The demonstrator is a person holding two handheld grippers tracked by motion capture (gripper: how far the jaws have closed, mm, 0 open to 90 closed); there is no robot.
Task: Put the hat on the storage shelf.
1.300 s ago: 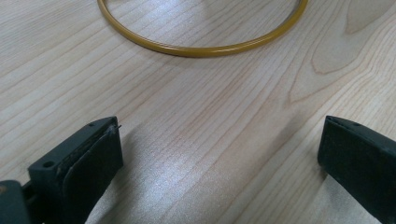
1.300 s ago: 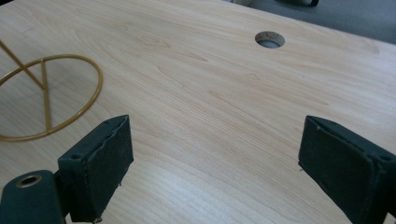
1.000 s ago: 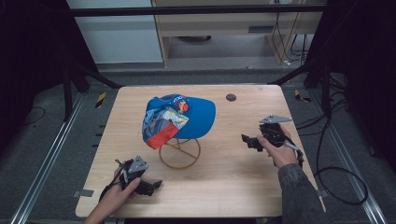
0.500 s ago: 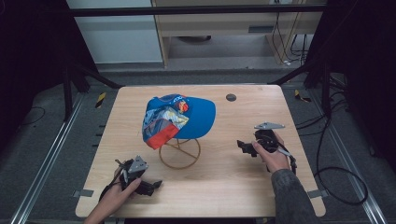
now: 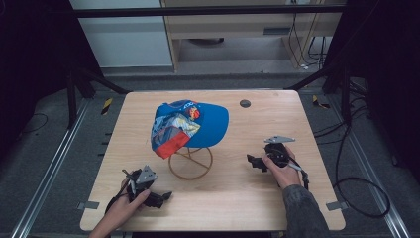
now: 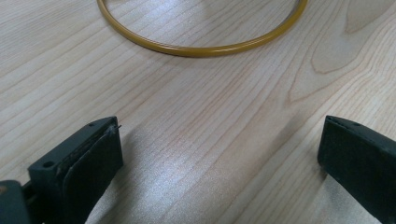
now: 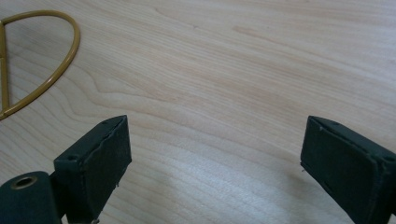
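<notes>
The high view looks down on the whole bench [image 5: 277, 198]; both gripper views skim it closely, sharing the brass stand ring [image 6: 201, 46].

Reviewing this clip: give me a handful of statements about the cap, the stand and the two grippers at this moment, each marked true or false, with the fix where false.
1. The blue cap sits on the gold wire stand. True.
2. The left gripper is clamped on the stand's base ring. False: its jaws are wide open over bare table, the ring lying ahead of them.
3. The right gripper is open and holds nothing. True.
4. The cap lies flat on the table by the right gripper. False: it is raised on the stand near the table's middle.
5. A small dark round disc lies near the table's far edge. True.
</notes>
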